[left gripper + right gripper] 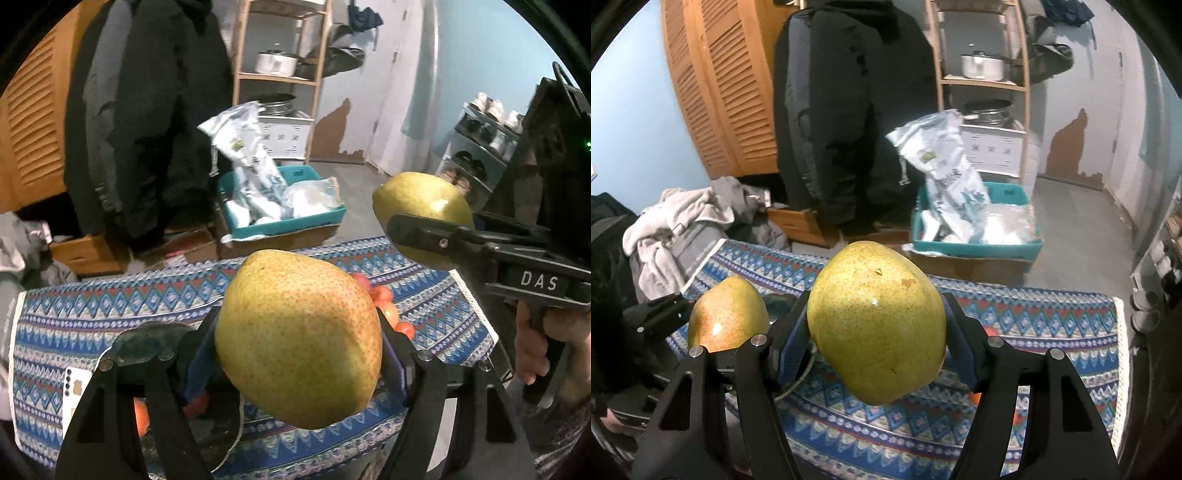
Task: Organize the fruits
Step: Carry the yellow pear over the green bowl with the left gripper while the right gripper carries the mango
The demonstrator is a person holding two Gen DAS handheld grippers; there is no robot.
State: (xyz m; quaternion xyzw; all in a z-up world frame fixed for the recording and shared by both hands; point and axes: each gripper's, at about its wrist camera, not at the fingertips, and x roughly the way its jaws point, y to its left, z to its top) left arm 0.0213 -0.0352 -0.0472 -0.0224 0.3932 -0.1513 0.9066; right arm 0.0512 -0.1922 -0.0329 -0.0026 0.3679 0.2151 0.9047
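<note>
A: What do the left tongs (299, 354) carry?

B: A speckled pear (295, 336), yellow-green with a russet blush and fine brown dots, pinched between the two blue pads and lifted clear of the patterned cloth (92, 314). It fills the centre of the left wrist view.

A: And the right tongs (877, 332)?

B: A greener pear (877, 321), yellow-green with dark freckles, a small brown scar near its top and a few nicks. Its flanks are clamped between the pads, and it too hangs above the cloth.

A: How do the two fruits lie to each other?

B: In the right wrist view the speckled pear sits at 9 o'clock of the greener pear, near but apart. In the left wrist view the greener pear appears at 2 o'clock, held by the right tongs, with a hand (535, 347) on the grip below.

A: What else is on the counter?

B: Small red fruits (384, 295) at 1 o'clock behind the speckled pear, an orange fruit (141, 417) at 8 o'clock, and a dark plate (147, 343) under the left finger.

A: Edges and open room?

B: The cloth's far edge runs across at 12 o'clock; beyond it lie bare floor (1071, 221) and a teal crate (975, 247). Its fringed right edge falls at 3 o'clock. The patterned stretch toward 4 o'clock in the right view lies mostly bare.
</note>
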